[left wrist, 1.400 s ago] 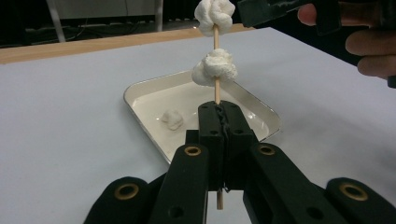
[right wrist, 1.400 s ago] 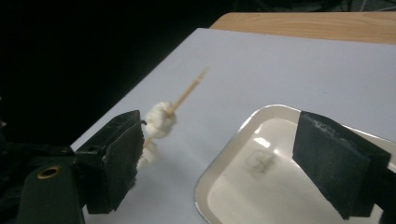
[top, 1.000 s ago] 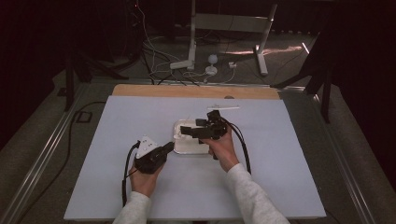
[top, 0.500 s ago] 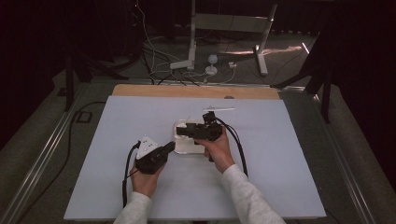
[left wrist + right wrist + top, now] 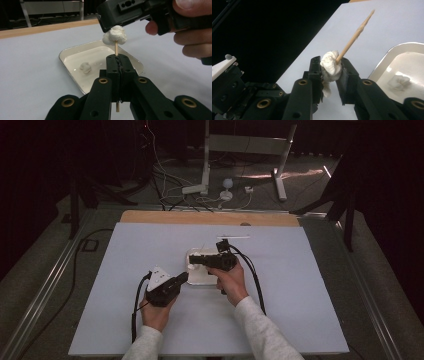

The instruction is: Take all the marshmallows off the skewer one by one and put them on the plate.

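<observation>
Clamping the thin wooden skewer [image 5: 116, 48] upright above the shallow white tray [image 5: 75, 51], the left gripper [image 5: 117, 63] steadies it so the right gripper [image 5: 331, 67], jaws just closing onto the soft white lump [image 5: 330, 65], can work it along the stick, a second lump [image 5: 85, 67] waiting in that tray.

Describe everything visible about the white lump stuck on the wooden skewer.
The soft white lump, doughy or marshmallow-like with a wrinkled, uneven surface, is impaled on a thin pale wooden skewer. The right gripper has just been closing and now squeezes the lump between its black jaws, a bit of it bulging below. The left gripper clamps the skewer lower down, holding it upright above the white rectangular tray. A second, smaller white lump lies in that tray.
</observation>
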`<action>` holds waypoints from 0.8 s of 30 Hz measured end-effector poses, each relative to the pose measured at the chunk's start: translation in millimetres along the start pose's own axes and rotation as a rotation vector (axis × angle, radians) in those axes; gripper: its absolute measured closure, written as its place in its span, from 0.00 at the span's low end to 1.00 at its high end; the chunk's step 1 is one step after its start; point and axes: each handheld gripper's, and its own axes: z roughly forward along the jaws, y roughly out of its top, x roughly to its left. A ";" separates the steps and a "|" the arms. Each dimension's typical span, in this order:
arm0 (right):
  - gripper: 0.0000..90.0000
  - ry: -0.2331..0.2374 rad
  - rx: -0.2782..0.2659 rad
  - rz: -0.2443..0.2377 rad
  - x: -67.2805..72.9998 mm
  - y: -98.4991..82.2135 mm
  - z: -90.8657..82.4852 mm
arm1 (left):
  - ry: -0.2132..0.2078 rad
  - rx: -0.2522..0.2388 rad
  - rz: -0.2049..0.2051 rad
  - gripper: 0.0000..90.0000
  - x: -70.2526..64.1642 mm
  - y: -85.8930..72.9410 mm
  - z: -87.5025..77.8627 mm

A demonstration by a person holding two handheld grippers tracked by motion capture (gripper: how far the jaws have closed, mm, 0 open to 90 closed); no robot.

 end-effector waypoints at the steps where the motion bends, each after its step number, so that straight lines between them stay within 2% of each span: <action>1: 0.85 -0.002 -0.004 0.000 0.3 0.9 -1.6 | 0.000 -0.003 0.009 1.00 -0.1 0.2 -0.3; 9: 0.89 -0.015 -0.037 -0.003 0.8 6.5 -8.5 | 0.005 -0.003 0.047 1.00 -1.7 1.8 -1.1; 18: 0.90 -0.021 -0.064 0.033 -1.8 9.0 -11.6 | 0.019 0.007 0.080 1.00 -4.0 2.0 -1.4; 20: 0.90 -0.024 -0.072 0.042 -2.7 9.1 -12.6 | 0.028 0.019 0.105 1.00 -5.1 2.1 -1.4; 24: 0.90 -0.041 -0.096 0.051 -5.0 10.7 -16.2 | 0.030 0.038 0.122 1.00 -6.0 0.8 -1.4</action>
